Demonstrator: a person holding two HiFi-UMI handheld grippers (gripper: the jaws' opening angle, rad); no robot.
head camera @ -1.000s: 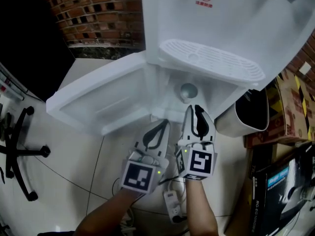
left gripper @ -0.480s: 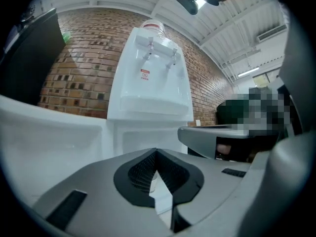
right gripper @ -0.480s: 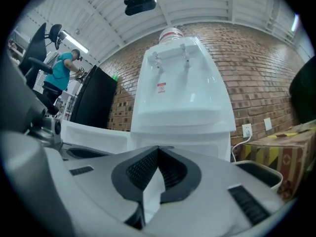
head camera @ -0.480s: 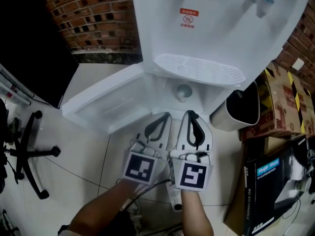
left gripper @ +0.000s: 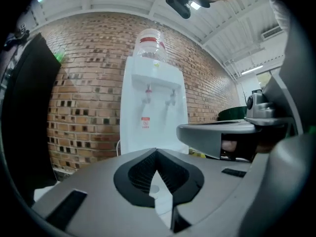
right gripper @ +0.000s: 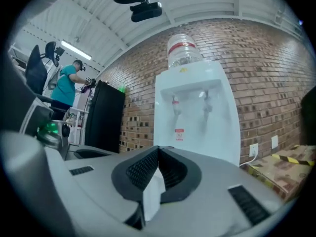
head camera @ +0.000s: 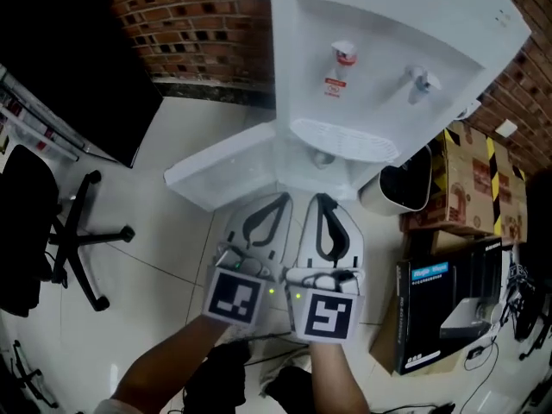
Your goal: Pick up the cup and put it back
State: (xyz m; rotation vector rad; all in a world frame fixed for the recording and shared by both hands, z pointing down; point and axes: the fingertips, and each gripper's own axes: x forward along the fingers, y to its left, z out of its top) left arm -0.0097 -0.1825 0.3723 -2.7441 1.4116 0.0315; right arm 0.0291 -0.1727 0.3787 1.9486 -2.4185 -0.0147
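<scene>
White plastic water dispenser (head camera: pixel 379 50) with a clear bottle (right gripper: pixel 183 51) on top, standing ahead of both tools against a red brick wall (head camera: pixel 198 7). Its white lower cabinet door (head camera: pixel 220 171) hangs open, ahead and to the left of the left hand-held gripper (head camera: pixel 280 198).

Small grey round cup (head camera: pixel 322 157): inside the open cabinet, under the drip tray, ahead of the right hand-held gripper (head camera: pixel 321 198) and apart from its tips; neither tool touches it.

Left hand-held gripper: jaws together, nothing between them. Right hand-held gripper: likewise closed tip to tip, empty.

Step, as judged: the cup appears to be back in its place, and both tools are in the withdrawal that ends the task. The next move calls for little more than keeping clear of the open door. A fresh pick would need the jaws parted and a tool brought back to the cabinet mouth.

Change from a second ago: both tools then sat close to the cabinet, the right one's tips nearly at the cup. Now they stand farther back, and the dispenser's two taps (head camera: pixel 343 57) show in the head view.
</scene>
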